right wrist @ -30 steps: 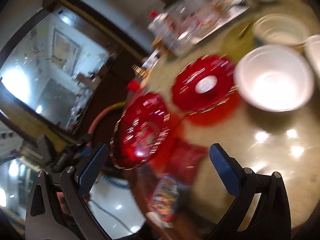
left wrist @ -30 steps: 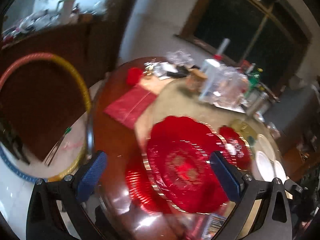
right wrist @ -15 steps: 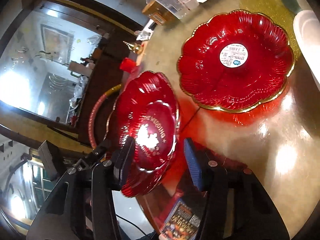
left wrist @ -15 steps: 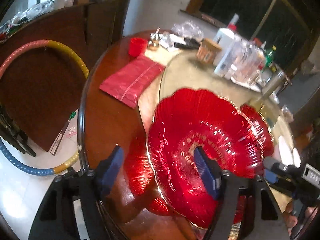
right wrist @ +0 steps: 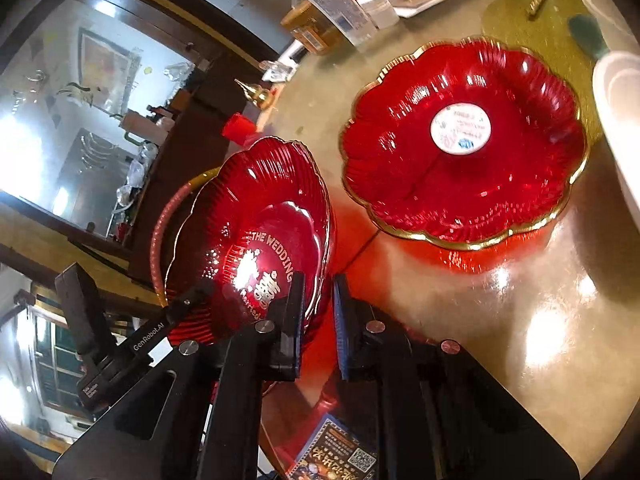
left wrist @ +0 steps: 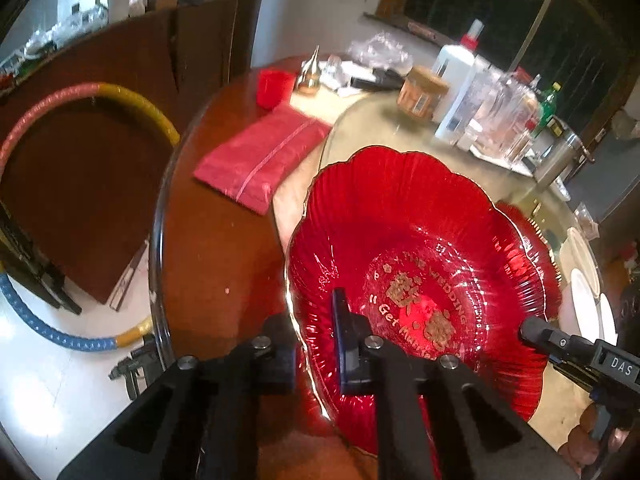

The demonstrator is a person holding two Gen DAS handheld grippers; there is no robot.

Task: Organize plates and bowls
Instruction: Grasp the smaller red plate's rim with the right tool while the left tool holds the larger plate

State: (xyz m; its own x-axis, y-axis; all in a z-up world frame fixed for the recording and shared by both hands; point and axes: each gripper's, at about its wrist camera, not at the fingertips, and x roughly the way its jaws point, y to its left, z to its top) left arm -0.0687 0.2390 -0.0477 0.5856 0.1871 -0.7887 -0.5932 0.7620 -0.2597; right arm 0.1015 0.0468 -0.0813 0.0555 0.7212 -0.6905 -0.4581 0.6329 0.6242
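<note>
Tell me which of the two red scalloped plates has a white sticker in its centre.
The free red plate lying flat on the table; the other, lettered plate carries gold wedding lettering instead and is clamped by both grippers.

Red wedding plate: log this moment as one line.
left tool: shut on red wedding plate rim | right tool: shut on opposite rim | second red plate: on table

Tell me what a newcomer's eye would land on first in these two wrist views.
First, the glossy red scalloped plate with gold wedding lettering, tilted at the table's near edge, with the left gripper and the right gripper each shut on its rim from opposite sides. Next, a second red scalloped plate with a gold rim and round white sticker, lying flat on the glass turntable beyond it.
</note>
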